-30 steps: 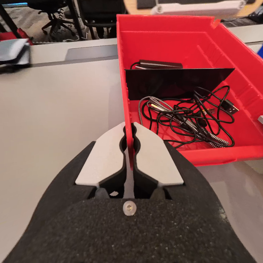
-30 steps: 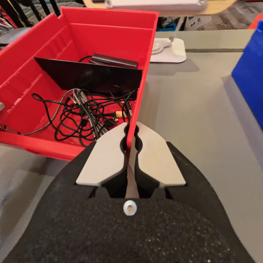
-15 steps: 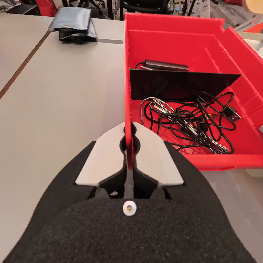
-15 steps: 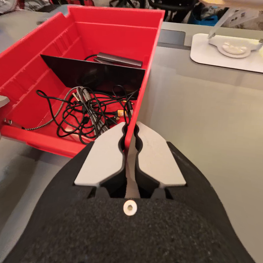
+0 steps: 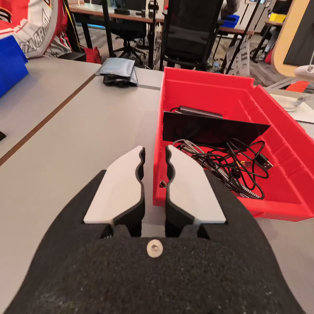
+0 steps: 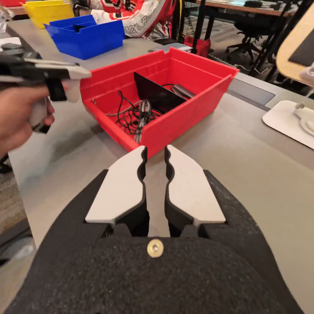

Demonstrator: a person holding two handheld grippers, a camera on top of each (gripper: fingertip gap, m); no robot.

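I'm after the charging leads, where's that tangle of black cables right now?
The tangle of black cables lies in the front compartment of the red bin, before the black divider, just right of the left gripper.

left gripper [image 5: 155,149] and right gripper [image 6: 155,148] released red bin [image 5: 212,88]
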